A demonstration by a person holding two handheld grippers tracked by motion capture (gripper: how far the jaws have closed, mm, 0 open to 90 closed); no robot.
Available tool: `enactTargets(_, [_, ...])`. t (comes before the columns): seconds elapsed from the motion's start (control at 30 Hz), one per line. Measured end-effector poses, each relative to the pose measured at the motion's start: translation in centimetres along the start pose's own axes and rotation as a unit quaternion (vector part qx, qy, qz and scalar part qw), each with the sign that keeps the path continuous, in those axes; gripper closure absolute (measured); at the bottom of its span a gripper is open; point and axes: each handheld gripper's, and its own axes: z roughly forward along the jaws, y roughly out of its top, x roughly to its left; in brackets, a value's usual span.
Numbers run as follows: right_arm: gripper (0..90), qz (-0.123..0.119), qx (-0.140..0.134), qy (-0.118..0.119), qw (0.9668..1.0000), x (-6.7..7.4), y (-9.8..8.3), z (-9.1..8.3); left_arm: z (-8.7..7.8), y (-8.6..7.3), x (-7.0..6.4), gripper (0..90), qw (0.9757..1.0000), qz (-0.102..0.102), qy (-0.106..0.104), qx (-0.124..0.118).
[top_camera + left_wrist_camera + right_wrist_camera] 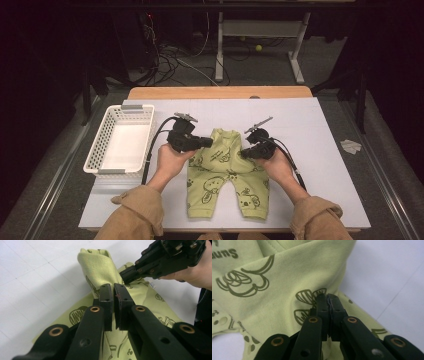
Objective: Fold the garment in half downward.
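A pair of small light-green trousers with dark cartoon prints lies on the white table, legs toward me. My left gripper is at the waist's left side. Its jaws are shut on a raised fold of the cloth, seen close up in the left gripper view. My right gripper is at the waist's right side. In the right gripper view its jaws are pressed together on a pinched fold of the trousers. The right gripper also shows from the left gripper view, nose on the cloth.
A white plastic basket stands on the table's left part, with nothing seen inside. The table's far edge is bare wood. A scrap of paper lies on the floor to the right, and cables and a desk frame are behind.
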Motion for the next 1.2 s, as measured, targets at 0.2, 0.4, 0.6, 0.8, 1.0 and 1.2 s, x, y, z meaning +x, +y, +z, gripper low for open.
enactTargets(0.2, [90.0, -0.016, -0.027, -0.006, 0.9995, 0.6, -0.8, -2.2, -0.6, -0.6, -0.3, 82.0, 1.0, 0.001, -0.006, -0.006])
enactTargets(0.4, [90.0, -0.031, -0.049, 0.001, 0.9983, 1.7, -2.2, -4.3, -1.0, -1.5, -1.1, 82.0, 0.9999, 0.008, -0.014, -0.005])
enactTargets(0.6, [90.0, -0.035, -0.053, 0.015, 0.9979, 2.4, -4.2, -4.9, -0.7, -3.6, -2.1, 81.9, 0.9998, 0.015, -0.01, 0.005])
enactTargets(0.8, [90.0, -0.037, -0.049, 0.027, 0.9977, 3.1, -6.1, -4.5, -0.4, -5.5, -2.6, 81.6, 0.9996, 0.01, -0.016, 0.02])
enactTargets(1.0, [89.9, -0.05, -0.037, 0.034, 0.9975, 4.1, -7.5, -4.3, 0.3, -7.3, -3.1, 79.2, 0.9996, -0.002, -0.015, 0.024])
enactTargets(1.2, [89.9, -0.052, -0.035, 0.031, 0.9976, 4.3, -7.8, -4.2, -1.0, -6.5, -3.0, 69.7, 0.9999, -0.005, 0.006, -0.008])
